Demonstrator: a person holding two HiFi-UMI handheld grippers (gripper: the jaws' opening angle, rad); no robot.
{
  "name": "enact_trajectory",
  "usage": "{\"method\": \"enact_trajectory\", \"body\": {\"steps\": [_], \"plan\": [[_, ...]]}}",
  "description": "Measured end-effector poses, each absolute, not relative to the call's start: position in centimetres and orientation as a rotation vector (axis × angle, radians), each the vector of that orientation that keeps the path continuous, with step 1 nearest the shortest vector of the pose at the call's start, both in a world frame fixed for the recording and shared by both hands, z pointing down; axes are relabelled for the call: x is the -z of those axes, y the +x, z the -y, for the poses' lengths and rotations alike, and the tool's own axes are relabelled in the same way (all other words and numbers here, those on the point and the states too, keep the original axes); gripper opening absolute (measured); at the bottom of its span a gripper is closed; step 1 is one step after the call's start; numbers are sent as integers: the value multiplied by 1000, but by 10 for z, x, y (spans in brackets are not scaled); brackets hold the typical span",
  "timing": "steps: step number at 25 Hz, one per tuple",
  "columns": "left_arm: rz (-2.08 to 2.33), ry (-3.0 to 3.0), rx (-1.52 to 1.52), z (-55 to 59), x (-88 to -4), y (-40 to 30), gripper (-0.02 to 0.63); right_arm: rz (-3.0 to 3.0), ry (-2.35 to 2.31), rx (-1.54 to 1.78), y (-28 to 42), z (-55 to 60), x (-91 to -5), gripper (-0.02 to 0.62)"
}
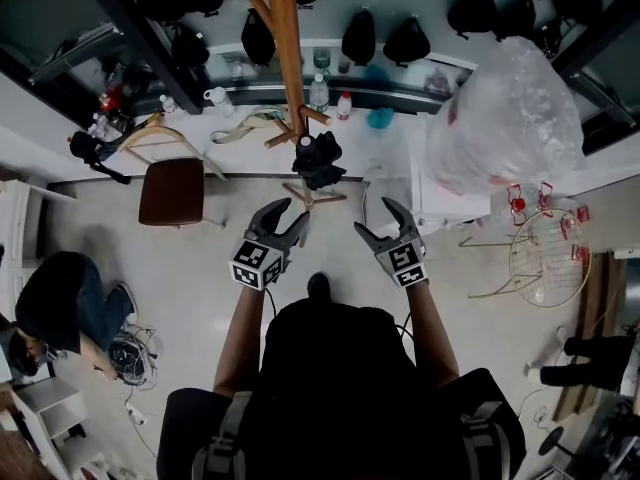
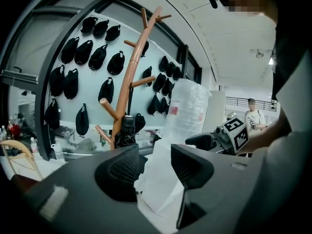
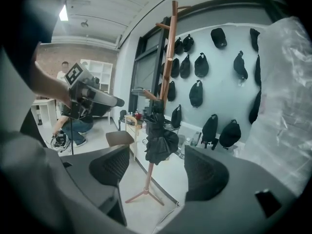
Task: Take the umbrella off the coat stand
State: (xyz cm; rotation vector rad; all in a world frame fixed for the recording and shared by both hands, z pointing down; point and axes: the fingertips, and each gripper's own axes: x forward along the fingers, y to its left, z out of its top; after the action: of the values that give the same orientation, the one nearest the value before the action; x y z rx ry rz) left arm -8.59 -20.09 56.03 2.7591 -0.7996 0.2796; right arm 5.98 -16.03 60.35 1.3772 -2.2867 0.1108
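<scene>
Logged nearest, lower centre of the head view: left gripper [image 1: 297, 211] and right gripper [image 1: 373, 216], side by side, both aimed up-frame. Checked the left gripper view: jaws moderately apart, nothing gripped, only a white surface and a clear plastic bag [image 2: 187, 106] showing through the gap far behind. Checked the right gripper view: jaws wide, empty, framing the umbrella [image 3: 158, 140] from a distance. Placed the umbrella [image 1: 318, 158] just above the grippers in the head view: black, folded, loosely bundled, hanging against the pole of the wooden coat stand [image 1: 288, 48] among its lower pegs. Could not tell which peg bears it. Found it well apart from both pairs of jaws. Noted beyond, to the left, a brown chair [image 1: 172, 190]. Noted at upper right the big plastic bag on a white worktop. Noted farthest a wall hung with black caps [image 3: 197, 94]. Read the step as approach: no contact yet, umbrella not yet lifted. Judged the next move to call for closing the remaining gap, setting one pair of jaws round the shaft or handle near the peg, gripping firmly, then lifting up along the upward-slanted peg before drawing back. Flagged loose fabric as a poor hold and the slim stand on splayed feet as liable to tip.
</scene>
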Motion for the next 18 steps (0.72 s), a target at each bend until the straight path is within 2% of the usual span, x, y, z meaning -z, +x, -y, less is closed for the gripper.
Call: {"method": "enact_trajectory", "body": {"steps": [18], "plan": [[821, 2727, -260, 205, -576, -107, 204, 2260, 1316, -118, 41, 162, -616, 356]]}}
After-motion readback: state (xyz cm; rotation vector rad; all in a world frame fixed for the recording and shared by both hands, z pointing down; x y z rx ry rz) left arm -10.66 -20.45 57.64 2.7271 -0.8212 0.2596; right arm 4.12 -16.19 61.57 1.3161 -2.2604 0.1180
